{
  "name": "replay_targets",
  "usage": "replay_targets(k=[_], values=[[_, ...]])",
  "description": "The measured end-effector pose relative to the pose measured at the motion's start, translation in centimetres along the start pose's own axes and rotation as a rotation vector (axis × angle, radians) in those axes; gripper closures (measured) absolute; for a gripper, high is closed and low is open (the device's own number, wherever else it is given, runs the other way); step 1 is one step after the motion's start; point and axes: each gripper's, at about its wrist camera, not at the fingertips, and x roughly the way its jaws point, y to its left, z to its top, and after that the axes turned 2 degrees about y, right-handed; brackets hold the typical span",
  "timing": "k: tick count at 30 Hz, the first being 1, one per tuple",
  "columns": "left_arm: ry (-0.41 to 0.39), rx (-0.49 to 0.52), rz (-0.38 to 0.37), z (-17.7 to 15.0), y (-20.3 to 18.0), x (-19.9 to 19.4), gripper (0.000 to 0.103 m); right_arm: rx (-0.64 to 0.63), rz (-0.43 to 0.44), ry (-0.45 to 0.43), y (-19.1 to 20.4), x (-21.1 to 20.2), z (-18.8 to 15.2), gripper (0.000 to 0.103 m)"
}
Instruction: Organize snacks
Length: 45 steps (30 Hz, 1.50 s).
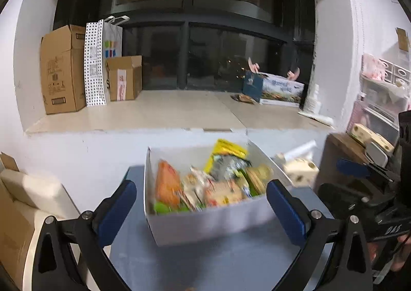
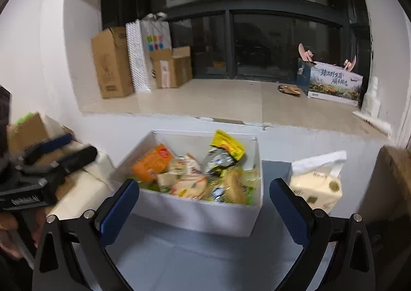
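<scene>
A white open box (image 1: 205, 224) stands on a grey-blue table top (image 1: 218, 265), full of mixed snack packets: an orange pack (image 1: 167, 185), a yellow pack (image 1: 228, 152) and several smaller ones. My left gripper (image 1: 201, 208) is open and empty, just short of the box's near wall. In the right wrist view the same box (image 2: 195, 216) holds the orange pack (image 2: 151, 161) and the yellow pack (image 2: 227, 143). My right gripper (image 2: 204, 207) is open and empty, in front of the box. Each gripper shows at the edge of the other's view.
A tissue pack (image 2: 317, 183) stands right of the box. A cream cushion and cardboard (image 1: 30, 203) lie left of the table. Behind is a white ledge (image 1: 143, 116) with cardboard boxes (image 1: 64, 70), a paper bag and a printed carton (image 1: 280, 90) under a dark window.
</scene>
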Motion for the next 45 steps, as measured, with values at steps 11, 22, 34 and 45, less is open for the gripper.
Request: replay_targets(k=[11, 22, 34, 45], values=[[0.024, 0.036, -0.026, -5.8, -3.9, -8.8, 0.000, -0.016, 0.000, -0.073, 2.5, -9.0, -5.9, 0.000], [0.074, 0.049, -0.072, -9.0, -6.1, -11.2, 0.000, 0.019, -0.042, -0.080, 3.2, -12.5, -9.6, 0.000], [0.086, 0.045, -0.071, -8.6, -5.8, -10.7, 0.000, 0.032, -0.054, -0.061, 2.6, -12.3, -9.5, 0.000], [0.086, 0.053, -0.074, -8.6, -6.0, -10.9, 0.000, 0.022, -0.059, -0.065, 2.9, -12.3, -9.5, 0.000]])
